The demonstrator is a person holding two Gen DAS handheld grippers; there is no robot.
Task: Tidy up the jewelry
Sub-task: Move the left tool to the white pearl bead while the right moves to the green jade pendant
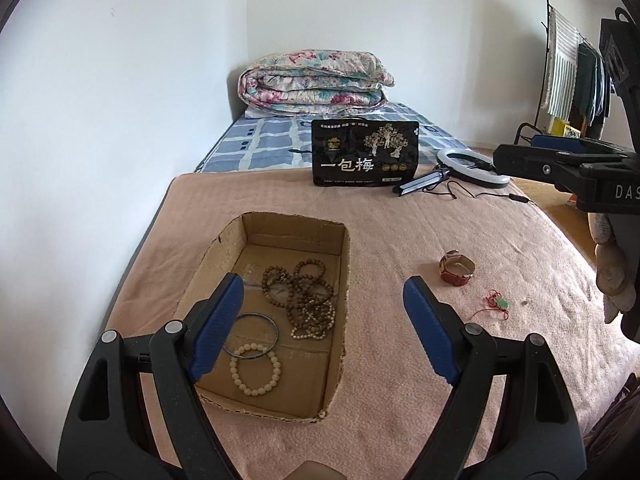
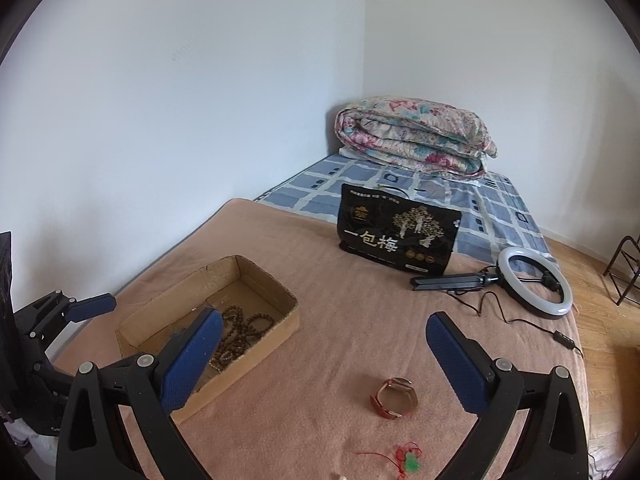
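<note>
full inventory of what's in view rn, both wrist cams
cardboard box: 1, brown, open top, on the pink blanket
wooden bead strands: tangled pile, count unclear, brown, in the box
bangle: 1, dark, in the box, overlapping the pale bracelet
bead bracelet: 1, cream, in the box
watch: 1, red strap, on the blanket, outside the box
pendant: 1, green on red cord, on the blanket near the watch
snack bag: 1, black, standing behind the box
ring light: 1, white, lying at the bed edge, cable attached
folded quilt: 1, floral, far corner
blanket: 1, pink, over the bed
clothes rack: 1, dark, far right
left gripper: open, empty, above the box
right gripper: open, empty, above the watch
</note>
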